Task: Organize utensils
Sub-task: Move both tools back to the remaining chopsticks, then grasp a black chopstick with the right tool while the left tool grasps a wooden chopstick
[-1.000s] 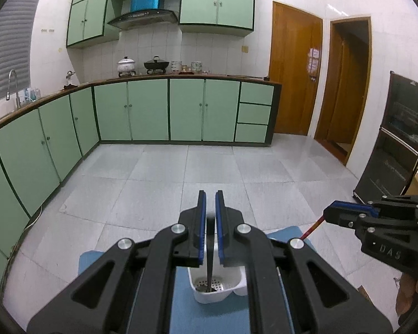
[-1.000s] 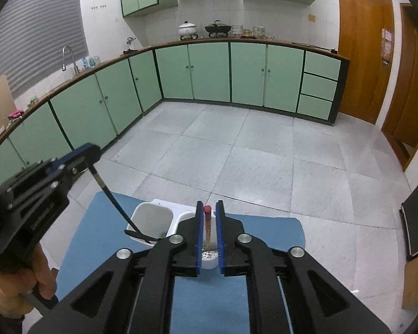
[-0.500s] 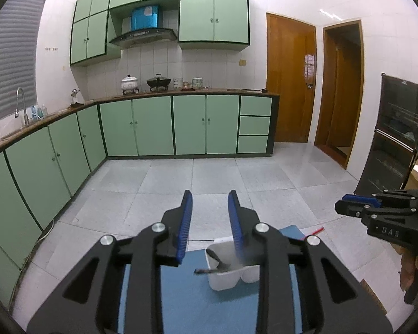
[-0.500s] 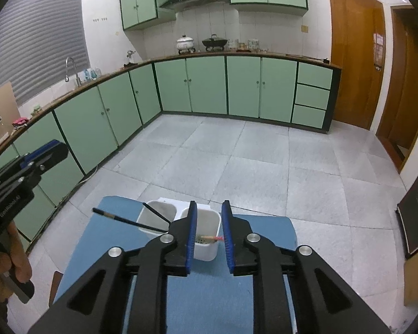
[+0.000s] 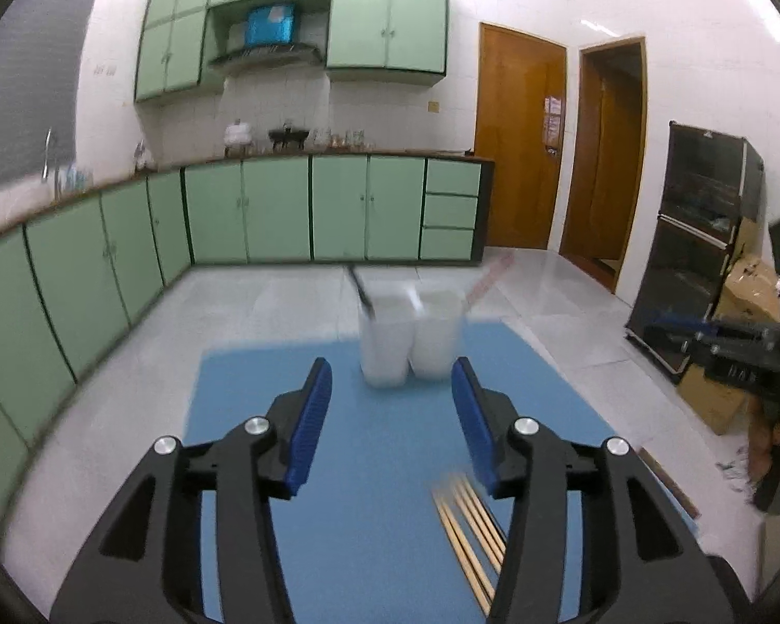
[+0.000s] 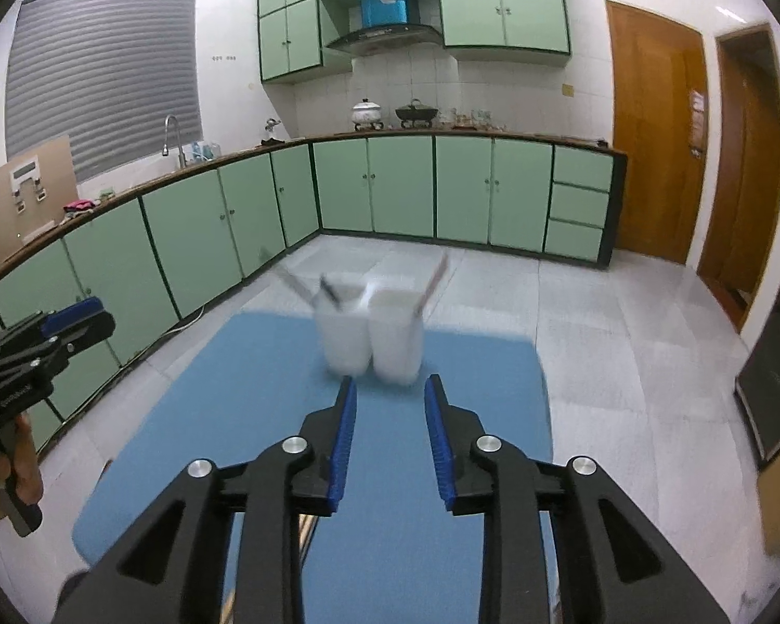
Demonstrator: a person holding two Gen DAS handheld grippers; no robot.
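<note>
A white two-compartment holder (image 5: pixel 411 343) (image 6: pixel 369 338) stands blurred at the far end of the blue mat (image 5: pixel 338 468). A black utensil (image 5: pixel 361 294) (image 6: pixel 333 294) leans in its left compartment. A red chopstick (image 5: pixel 486 275) (image 6: pixel 434 281) leans in its right one. Several wooden chopsticks (image 5: pixel 465 525) lie on the mat near my left gripper's right finger. My left gripper (image 5: pixel 391 372) (image 6: pixel 73 317) is short of the holder, its jaws opening with nothing between them. My right gripper (image 6: pixel 390 392) (image 5: pixel 702 338) is also short of the holder, jaws opening and empty.
The mat covers a small table with floor tiles beyond every edge. Green cabinets (image 6: pixel 400 187) line the far and left walls. A black appliance cabinet (image 5: pixel 702 239) and cardboard boxes (image 5: pixel 743 286) stand at the right. A hand (image 6: pixel 18 468) holds the left gripper's handle.
Both grippers let go of their utensils, which now stand in the holder. Both pulled back from the holder toward the near side of the mat, and their jaws spread apart.
</note>
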